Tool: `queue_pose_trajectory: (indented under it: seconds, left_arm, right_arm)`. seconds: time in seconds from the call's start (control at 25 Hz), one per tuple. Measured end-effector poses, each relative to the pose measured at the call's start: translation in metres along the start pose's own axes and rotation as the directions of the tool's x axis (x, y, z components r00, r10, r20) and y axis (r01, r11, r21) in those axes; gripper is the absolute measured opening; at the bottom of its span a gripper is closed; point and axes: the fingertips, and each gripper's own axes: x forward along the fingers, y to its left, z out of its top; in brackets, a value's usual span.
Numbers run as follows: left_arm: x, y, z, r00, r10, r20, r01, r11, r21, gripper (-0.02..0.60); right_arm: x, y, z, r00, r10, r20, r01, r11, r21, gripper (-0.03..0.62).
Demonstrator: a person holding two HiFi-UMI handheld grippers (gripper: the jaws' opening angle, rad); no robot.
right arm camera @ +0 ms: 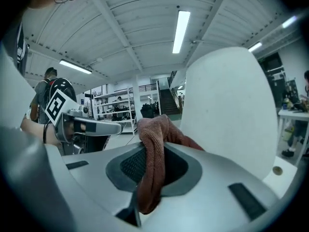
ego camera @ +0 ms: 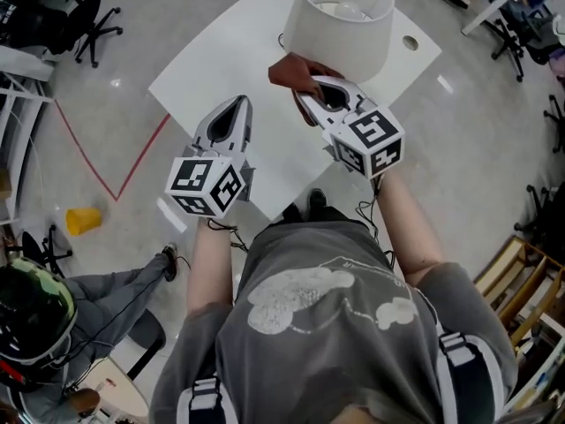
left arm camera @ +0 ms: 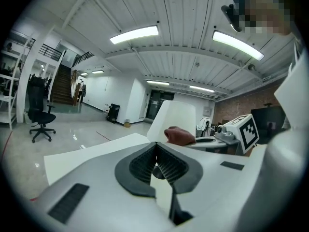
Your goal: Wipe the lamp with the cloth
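- Currently the right gripper (right arm camera: 150, 164) is clamping the cloth (right arm camera: 153, 141), a reddish-brown one. Its jaws are closing on a bunched fold, and the loose ends are spilling out above and below the pads.
- In the head view the cloth is sitting at about 7 o'clock of the lamp (ego camera: 341, 18), right against the lower edge of the white shade. It could be touching or just beside it, and I cannot tell which.
- The lamp is standing upright on the white table (ego camera: 221, 73), toward the table's 12 o'clock end. The bulb (ego camera: 350, 10) is showing through the open top of the shade.
- The left gripper (left arm camera: 155, 148) is carrying nothing. Its ribbed pads are meeting at the tips with no gap, and it is hovering over the table at roughly 8 o'clock of the lamp, well apart from the shade.
- Progress, as a judgement: the pickup is done and the cloth is being brought to the shade, so wiping is starting or barely under way.
- Left to do: most of the shade, since the far side and the 3 o'clock side are getting no cloth contact (no dust or streaks are visible to grade coverage), plus whatever base is hiding under the shade.
- The left gripper is not steadying the lamp, so the shade may be shifting under a firm wipe.
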Motion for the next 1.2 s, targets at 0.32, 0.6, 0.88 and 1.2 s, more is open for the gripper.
queue_pose_trajectory:
  seconds: [0.32, 0.6, 0.88, 1.2]
  left_arm:
    - [-0.001, 0.021, -0.005, 1.0, -0.026, -0.01, 0.026, 1.0, -0.015, 0.008]
    - [0.012, 0.059, 0.015, 0.987, -0.162, -0.022, 0.162, 0.987, 0.0, 0.008]
    - [0.042, 0.086, 0.041, 0.933, -0.359, -0.03, 0.36, 0.933, 0.025, 0.008]
    - [0.047, 0.083, 0.061, 0.874, -0.486, -0.001, 0.485, 0.874, 0.039, 0.008]
  right_arm:
    - [0.018, 0.016, -0.014, 1.0, -0.007, -0.021, 0.009, 0.997, 0.072, 0.058]
    - [0.042, 0.029, 0.029, 0.989, -0.14, 0.044, 0.137, 0.989, 0.058, 0.058]
    - [0.052, 0.025, 0.079, 0.926, -0.358, 0.123, 0.358, 0.933, 0.026, 0.058]
    - [0.025, 0.017, 0.144, 0.807, -0.548, 0.221, 0.563, 0.826, -0.008, 0.058]
